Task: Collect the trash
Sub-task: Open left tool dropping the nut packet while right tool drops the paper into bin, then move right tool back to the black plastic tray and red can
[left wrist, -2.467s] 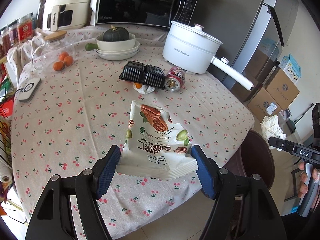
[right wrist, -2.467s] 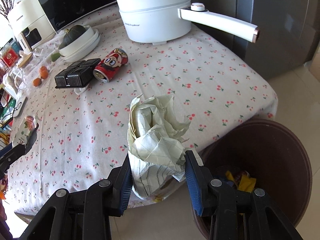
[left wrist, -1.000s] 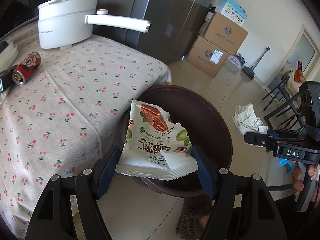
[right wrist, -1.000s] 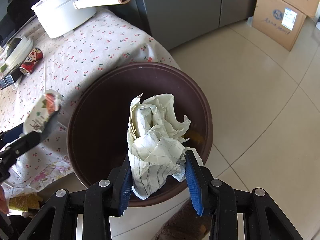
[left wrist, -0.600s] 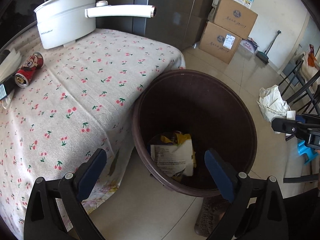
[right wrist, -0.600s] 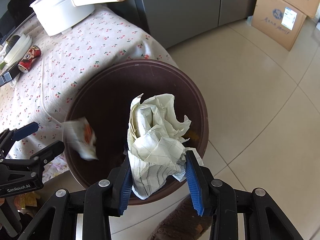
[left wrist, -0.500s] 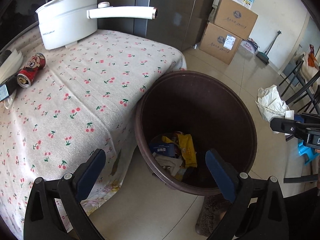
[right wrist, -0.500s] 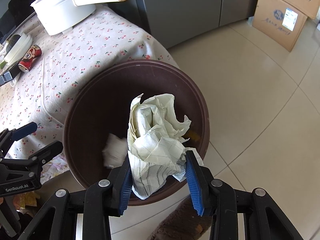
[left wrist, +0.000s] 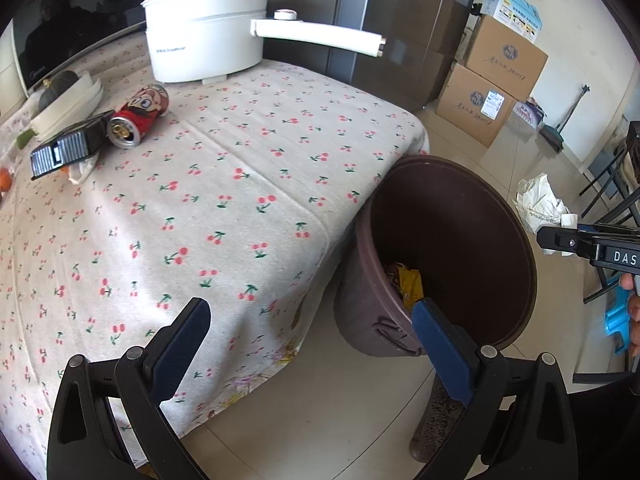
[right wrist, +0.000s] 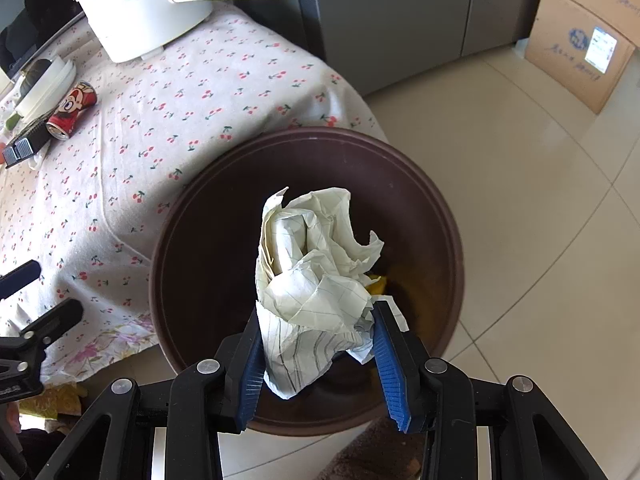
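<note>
My right gripper (right wrist: 318,316) is shut on a crumpled sheet of lined paper (right wrist: 316,264) and hangs right over the mouth of the brown round bin (right wrist: 440,208). In the left wrist view the same paper (left wrist: 536,204) shows at the bin's far side. My left gripper (left wrist: 310,316) stands wide open with nothing between its fingers, above the gap between the cherry-print tablecloth (left wrist: 224,216) and the bin (left wrist: 460,240). Yellow wrappers (left wrist: 408,284) lie in the bin's bottom. A red cartoon can (left wrist: 138,120) and a black plastic tray (left wrist: 68,146) lie on the table.
A white pot (left wrist: 204,44) with a long handle stands at the table's back, stacked white bowls (left wrist: 68,104) to its left. Cardboard boxes (left wrist: 492,80) sit on the tiled floor by the grey fridge (left wrist: 380,20). Black chair legs (left wrist: 612,200) are at the right.
My left gripper opened and the snack bag fell into the bin; that gripper has since swung left toward the table. My right gripper still holds the paper over the bin.
</note>
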Demonstrator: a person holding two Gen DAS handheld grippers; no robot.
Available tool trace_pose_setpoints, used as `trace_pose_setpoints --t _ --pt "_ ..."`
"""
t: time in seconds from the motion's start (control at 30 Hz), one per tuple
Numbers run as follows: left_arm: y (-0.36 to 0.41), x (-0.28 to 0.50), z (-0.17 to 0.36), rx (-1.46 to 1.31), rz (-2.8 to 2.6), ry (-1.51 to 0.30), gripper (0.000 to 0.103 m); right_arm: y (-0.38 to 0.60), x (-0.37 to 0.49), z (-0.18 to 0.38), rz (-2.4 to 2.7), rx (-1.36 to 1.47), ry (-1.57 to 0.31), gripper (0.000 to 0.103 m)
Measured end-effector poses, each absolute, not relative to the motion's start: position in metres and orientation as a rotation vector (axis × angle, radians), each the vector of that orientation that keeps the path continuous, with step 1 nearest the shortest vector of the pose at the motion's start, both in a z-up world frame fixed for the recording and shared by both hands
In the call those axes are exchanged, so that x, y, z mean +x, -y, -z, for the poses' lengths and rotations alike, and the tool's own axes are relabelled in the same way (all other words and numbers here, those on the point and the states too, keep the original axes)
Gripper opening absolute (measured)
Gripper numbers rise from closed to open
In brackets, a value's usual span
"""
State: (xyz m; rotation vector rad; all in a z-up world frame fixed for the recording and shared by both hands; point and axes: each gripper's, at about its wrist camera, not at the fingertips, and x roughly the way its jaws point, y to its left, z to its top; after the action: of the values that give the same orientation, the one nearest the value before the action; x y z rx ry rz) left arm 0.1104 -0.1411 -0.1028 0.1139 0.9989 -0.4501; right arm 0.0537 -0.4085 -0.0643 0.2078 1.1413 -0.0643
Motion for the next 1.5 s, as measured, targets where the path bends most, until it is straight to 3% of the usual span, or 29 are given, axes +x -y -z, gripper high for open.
trace_pose_setpoints --t 0.13,0.2,0.3,1.5 --pt "0.118 0.111 0.096 0.086 0.422 -0.994 0.102 0.398 0.063 0.062 0.065 0.212 -1.131 0.05" --pt "0.108 0.111 0.093 0.076 0.409 -0.992 0.103 0.394 0.065 0.06 0.069 0.241 -1.121 0.069" --pt "0.094 0.111 0.09 0.063 0.388 -0.99 0.103 0.387 0.069 0.054 0.05 0.278 -1.102 0.078" --pt "-0.075 0.135 0.058 -0.069 0.145 -0.959 0.103 0.209 0.133 0.048 -0.165 0.175 -1.087 0.081"
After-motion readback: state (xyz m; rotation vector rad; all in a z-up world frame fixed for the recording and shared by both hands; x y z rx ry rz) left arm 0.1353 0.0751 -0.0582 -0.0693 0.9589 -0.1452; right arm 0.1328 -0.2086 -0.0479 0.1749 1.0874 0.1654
